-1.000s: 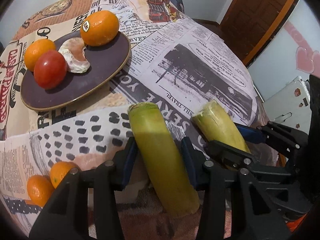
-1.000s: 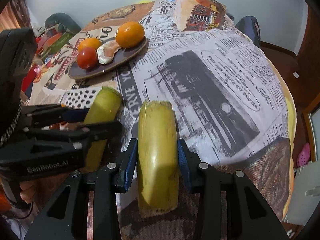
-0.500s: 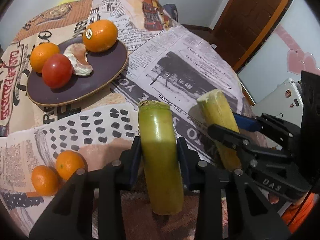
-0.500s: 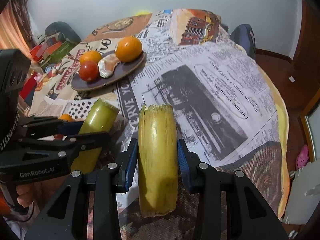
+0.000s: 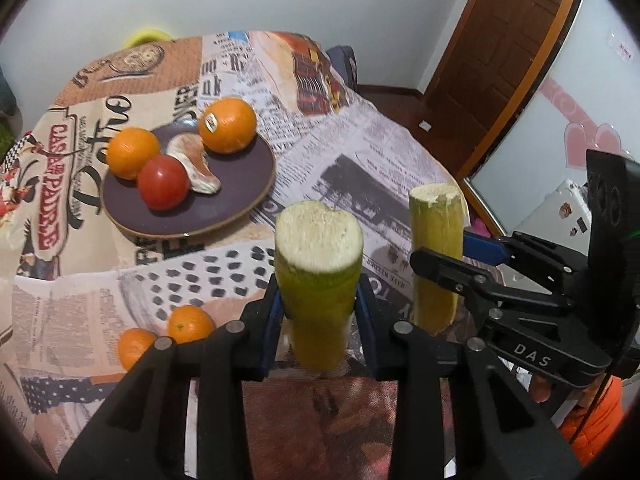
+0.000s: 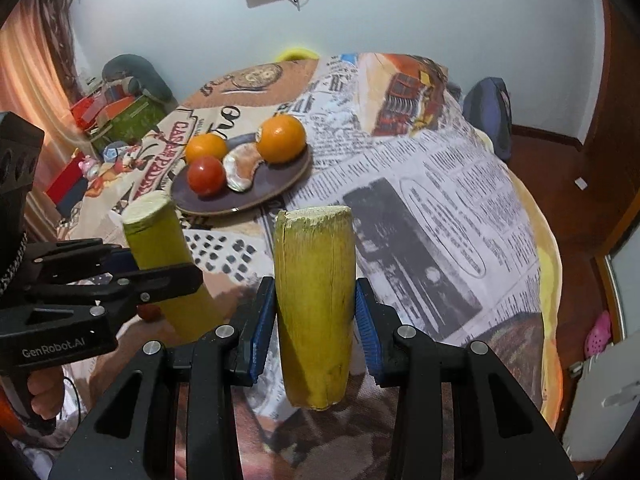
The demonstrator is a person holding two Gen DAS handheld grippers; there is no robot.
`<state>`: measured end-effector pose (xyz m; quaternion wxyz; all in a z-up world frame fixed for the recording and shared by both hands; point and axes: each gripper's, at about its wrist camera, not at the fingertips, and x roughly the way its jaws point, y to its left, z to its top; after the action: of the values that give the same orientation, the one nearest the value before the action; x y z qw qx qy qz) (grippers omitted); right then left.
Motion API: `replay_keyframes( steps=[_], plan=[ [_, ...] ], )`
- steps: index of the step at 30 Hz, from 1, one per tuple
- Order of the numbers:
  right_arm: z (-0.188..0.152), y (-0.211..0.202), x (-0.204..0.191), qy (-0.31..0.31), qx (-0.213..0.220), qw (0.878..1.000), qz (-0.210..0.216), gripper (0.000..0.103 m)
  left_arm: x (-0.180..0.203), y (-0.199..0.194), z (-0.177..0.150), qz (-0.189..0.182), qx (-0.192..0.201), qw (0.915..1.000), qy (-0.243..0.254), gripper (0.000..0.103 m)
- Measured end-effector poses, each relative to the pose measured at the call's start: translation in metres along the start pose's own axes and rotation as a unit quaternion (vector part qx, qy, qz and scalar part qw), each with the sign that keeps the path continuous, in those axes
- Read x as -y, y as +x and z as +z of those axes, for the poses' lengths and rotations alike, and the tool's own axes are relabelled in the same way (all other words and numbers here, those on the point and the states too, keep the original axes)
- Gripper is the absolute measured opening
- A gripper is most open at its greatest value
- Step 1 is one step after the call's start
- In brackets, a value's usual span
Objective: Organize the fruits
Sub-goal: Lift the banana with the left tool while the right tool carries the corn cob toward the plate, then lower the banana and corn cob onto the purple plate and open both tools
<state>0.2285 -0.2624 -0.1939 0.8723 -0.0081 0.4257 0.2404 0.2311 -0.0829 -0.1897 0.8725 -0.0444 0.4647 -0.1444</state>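
Observation:
My left gripper (image 5: pixel 318 308) is shut on a green-yellow sugarcane piece (image 5: pixel 316 276), held upright above the table's near edge. My right gripper (image 6: pixel 314 312) is shut on a second yellow sugarcane piece (image 6: pixel 314 296), also upright. Each shows in the other's view: the right gripper (image 5: pixel 460 252) with its cane (image 5: pixel 436 256), the left gripper (image 6: pixel 160 264) with its cane (image 6: pixel 164 256). A dark plate (image 5: pixel 236 196) further back holds two oranges (image 5: pixel 227 125) (image 5: pixel 133 153), a red tomato (image 5: pixel 163 182) and a peeled segment (image 5: pixel 194 162).
Two small tangerines (image 5: pixel 190 324) (image 5: pixel 134 348) lie on the newspaper-print tablecloth (image 5: pixel 360 152) at the near left. A wooden door (image 5: pixel 500 40) and a white appliance (image 5: pixel 568 212) stand to the right. Boxes and clutter (image 6: pixel 116 116) sit beyond the table's left side.
Both grippers have risen and tilted up, lifting the two cane pieces from leaning over the table to upright. The plate and tangerines have not moved.

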Motion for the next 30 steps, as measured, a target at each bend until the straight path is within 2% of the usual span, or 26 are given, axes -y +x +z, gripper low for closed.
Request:
replay_keyframes(
  steps=[11, 19, 30],
  plan=[
    [0.026, -0.002, -0.016, -0.007, 0.027, 1.0, 0.009, 0.036, -0.021, -0.035, 0.022, 0.019, 0.045, 0.9988, 0.001, 0.034],
    [0.051, -0.001, -0.024, -0.014, 0.051, 0.998, 0.016, 0.036, -0.053, -0.054, 0.039, 0.041, 0.074, 0.9963, -0.016, 0.034],
    [0.081, 0.019, -0.042, -0.037, 0.064, 0.997, 0.025, 0.036, -0.104, -0.061, 0.052, 0.073, 0.086, 0.9927, -0.041, 0.034]
  ],
)
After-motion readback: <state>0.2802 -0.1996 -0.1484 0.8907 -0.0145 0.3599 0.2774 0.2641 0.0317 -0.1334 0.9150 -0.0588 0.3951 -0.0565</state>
